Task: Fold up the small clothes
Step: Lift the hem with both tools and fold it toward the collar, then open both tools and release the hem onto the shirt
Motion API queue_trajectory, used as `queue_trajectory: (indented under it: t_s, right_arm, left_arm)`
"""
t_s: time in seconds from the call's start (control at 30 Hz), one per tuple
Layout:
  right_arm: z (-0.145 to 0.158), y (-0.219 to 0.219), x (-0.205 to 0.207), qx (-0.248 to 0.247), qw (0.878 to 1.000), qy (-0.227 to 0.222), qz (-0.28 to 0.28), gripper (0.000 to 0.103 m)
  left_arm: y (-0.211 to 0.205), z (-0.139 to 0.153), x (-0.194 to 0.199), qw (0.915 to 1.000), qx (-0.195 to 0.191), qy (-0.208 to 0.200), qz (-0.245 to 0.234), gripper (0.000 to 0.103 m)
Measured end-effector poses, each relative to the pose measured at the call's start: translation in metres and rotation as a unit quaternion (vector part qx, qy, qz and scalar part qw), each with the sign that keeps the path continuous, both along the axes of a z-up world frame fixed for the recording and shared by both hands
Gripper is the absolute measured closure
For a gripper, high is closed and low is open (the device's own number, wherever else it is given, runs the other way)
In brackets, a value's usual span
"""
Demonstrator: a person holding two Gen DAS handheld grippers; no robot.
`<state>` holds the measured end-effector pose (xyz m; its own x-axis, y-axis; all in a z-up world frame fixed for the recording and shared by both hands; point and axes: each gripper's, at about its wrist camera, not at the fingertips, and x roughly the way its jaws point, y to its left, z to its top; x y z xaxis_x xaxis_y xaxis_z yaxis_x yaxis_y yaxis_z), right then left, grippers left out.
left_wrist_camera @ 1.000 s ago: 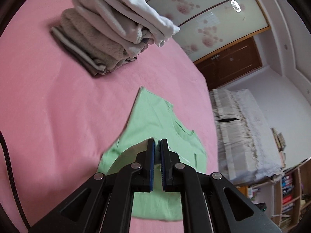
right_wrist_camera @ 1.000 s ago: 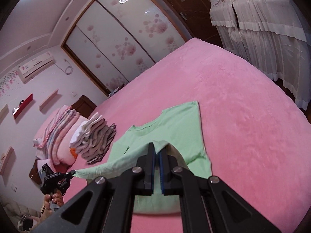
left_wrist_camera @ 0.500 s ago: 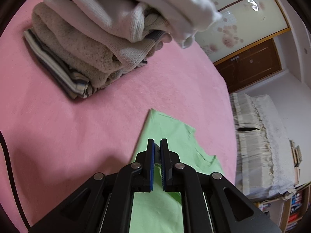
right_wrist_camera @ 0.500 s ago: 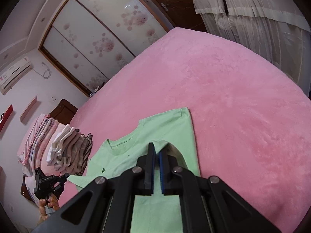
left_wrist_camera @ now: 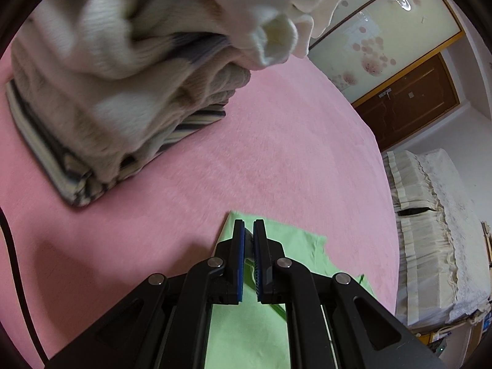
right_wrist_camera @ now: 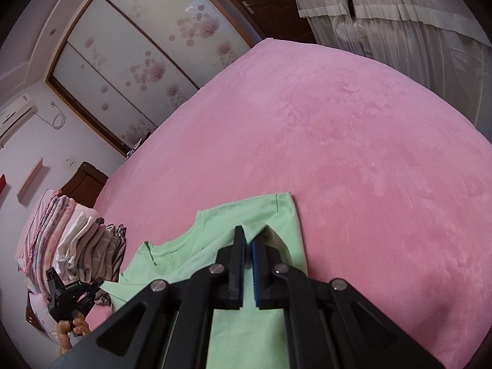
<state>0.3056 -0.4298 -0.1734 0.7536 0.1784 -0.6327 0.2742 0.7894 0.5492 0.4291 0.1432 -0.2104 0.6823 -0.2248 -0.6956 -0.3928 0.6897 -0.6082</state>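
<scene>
Both claws clenched on the green shirt (right_wrist_camera: 276,215): left gripper (left_wrist_camera: 249,230) and right gripper (right_wrist_camera: 248,240) pinch its edge (folded stack (left_wrist_camera: 107,92) at ten o'clock) over the pink bed (right_wrist_camera: 353,138).

Pink bed (right_wrist_camera: 353,141): green tee (right_wrist_camera: 246,332), clothes stack (left_wrist_camera: 101,92).

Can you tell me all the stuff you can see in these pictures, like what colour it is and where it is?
green T-shirt: one, light green, on the bed, its near part lifted over the rest by both grippers
bed cover: one, pink, under everything
stack of folded clothes: one, beige, white and striped, on the bed beyond the left gripper
folded bedding: one pile, pink and white, behind the stack
wardrobe doors: pale with pink flowers, far wall
curtain: cream, beside the bed
left gripper: black, blue pads, shut on green cloth
right gripper: black, blue pads, shut on green cloth
</scene>
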Motion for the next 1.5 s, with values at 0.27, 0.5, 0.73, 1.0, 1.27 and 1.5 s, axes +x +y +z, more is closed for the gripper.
queue_trajectory:
  t_s: [0.27, 0.5, 0.73, 1.0, 1.27, 1.5]
  right_arm:
    - [-0.018, -0.006, 0.026, 0.002, 1.0, 0.023, -0.014, 0.1]
    - [-0.033, -0.01, 0.04, 0.002, 0.999, 0.04, -0.023, 0.1]
    - [-0.042, -0.012, 0.045, 0.008, 0.999, 0.04, -0.033, 0.1]
    - [-0.044, -0.015, 0.053, 0.015, 0.998, 0.037, -0.042, 0.1]
    - [-0.057, -0.02, 0.059, 0.032, 0.997, 0.055, -0.053, 0.099]
    - [-0.052, -0.033, 0.064, 0.075, 0.994, 0.062, -0.054, 0.092]
  left_arm:
    - [-0.011, -0.015, 0.031, 0.9995, 0.018, 0.023, 0.012, 0.1]
    - [-0.015, -0.02, 0.046, 0.999, 0.033, 0.026, 0.016, 0.1]
    - [-0.018, -0.024, 0.047, 0.9983, 0.05, 0.019, 0.023, 0.1]
    - [-0.026, -0.022, 0.048, 0.9957, 0.082, 0.002, 0.043, 0.1]
    - [-0.026, -0.04, 0.054, 0.9924, 0.109, 0.02, 0.053, 0.099]
    - [-0.037, -0.034, 0.053, 0.9862, 0.16, 0.025, 0.035, 0.064]
